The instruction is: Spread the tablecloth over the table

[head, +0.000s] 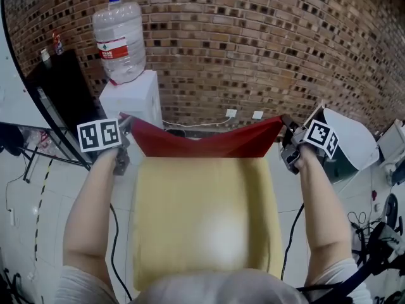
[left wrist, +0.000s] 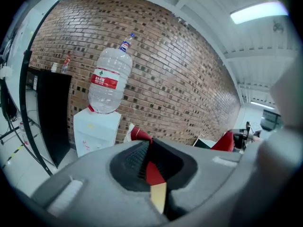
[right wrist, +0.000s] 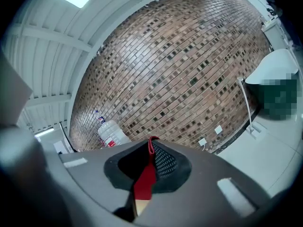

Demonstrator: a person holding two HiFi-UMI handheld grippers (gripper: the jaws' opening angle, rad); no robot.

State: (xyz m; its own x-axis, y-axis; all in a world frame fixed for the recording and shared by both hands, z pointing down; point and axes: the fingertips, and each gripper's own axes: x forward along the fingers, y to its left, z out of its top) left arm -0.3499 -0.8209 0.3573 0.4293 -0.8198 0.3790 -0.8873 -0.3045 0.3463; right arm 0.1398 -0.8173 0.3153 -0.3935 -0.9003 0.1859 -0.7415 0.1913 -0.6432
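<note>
A red tablecloth [head: 209, 142] hangs stretched between my two grippers, above the far edge of a pale yellow table [head: 202, 220]. My left gripper [head: 126, 126] is shut on the cloth's left corner. In the left gripper view the red cloth [left wrist: 153, 173] is pinched between the jaws, with the far corner [left wrist: 225, 141] visible at right. My right gripper [head: 286, 132] is shut on the right corner. In the right gripper view a red strip of cloth [right wrist: 146, 179] runs between the shut jaws. Most of the tabletop lies bare.
A white water dispenser [head: 131, 97] with a large clear bottle [head: 120, 40] stands against the brick wall beyond the table's left corner. A black cabinet [head: 60, 87] is at far left, a white bin [head: 345, 141] at right. Cables trail on the floor.
</note>
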